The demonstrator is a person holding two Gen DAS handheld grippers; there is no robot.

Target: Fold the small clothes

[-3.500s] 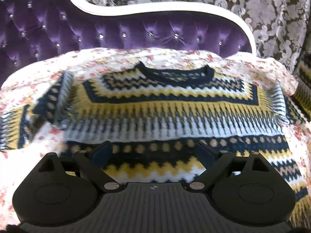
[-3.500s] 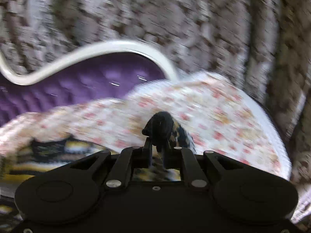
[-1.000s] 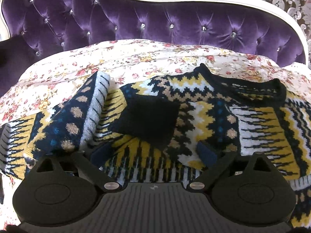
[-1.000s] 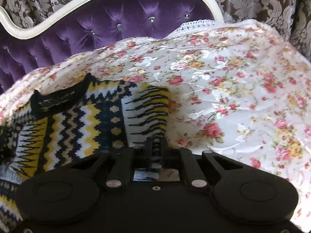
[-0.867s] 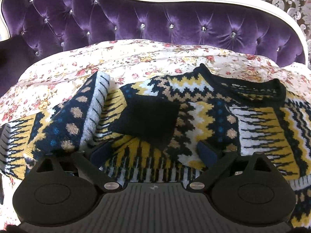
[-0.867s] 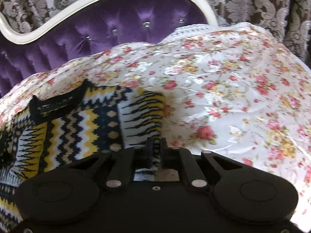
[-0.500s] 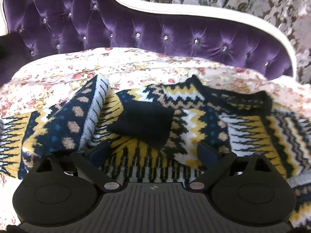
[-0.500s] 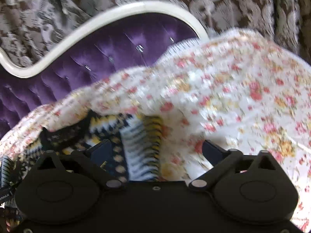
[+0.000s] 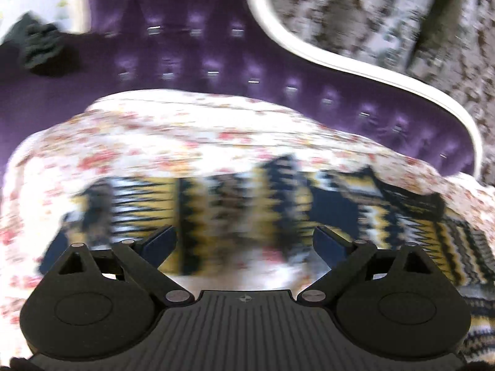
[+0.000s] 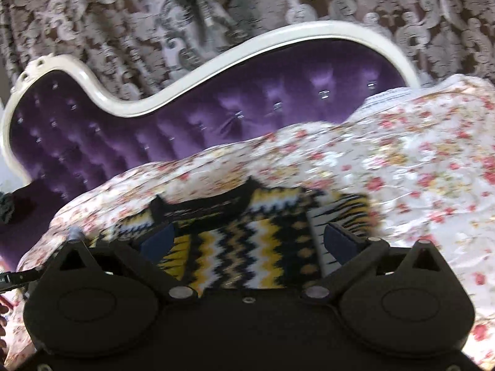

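Observation:
A navy, yellow and white zigzag-knit sweater (image 9: 247, 204) lies on the floral cover, blurred by motion in the left wrist view. In the right wrist view the sweater (image 10: 247, 241) shows its dark collar at the top and its right side folded inward. My left gripper (image 9: 244, 244) is open and empty, just above the sweater's left part. My right gripper (image 10: 249, 242) is open and empty, just above the sweater near the collar.
The floral cover (image 10: 417, 170) spreads over a bed with a purple tufted headboard (image 10: 216, 108) framed in white. Patterned curtains (image 10: 216, 6) hang behind. A dark crumpled item (image 9: 40, 46) sits at the far left by the headboard.
My right gripper let go of the sweater's folded right sleeve, opened and drew back. My left gripper stayed open and swung fast leftward over the sweater, which blurs its view.

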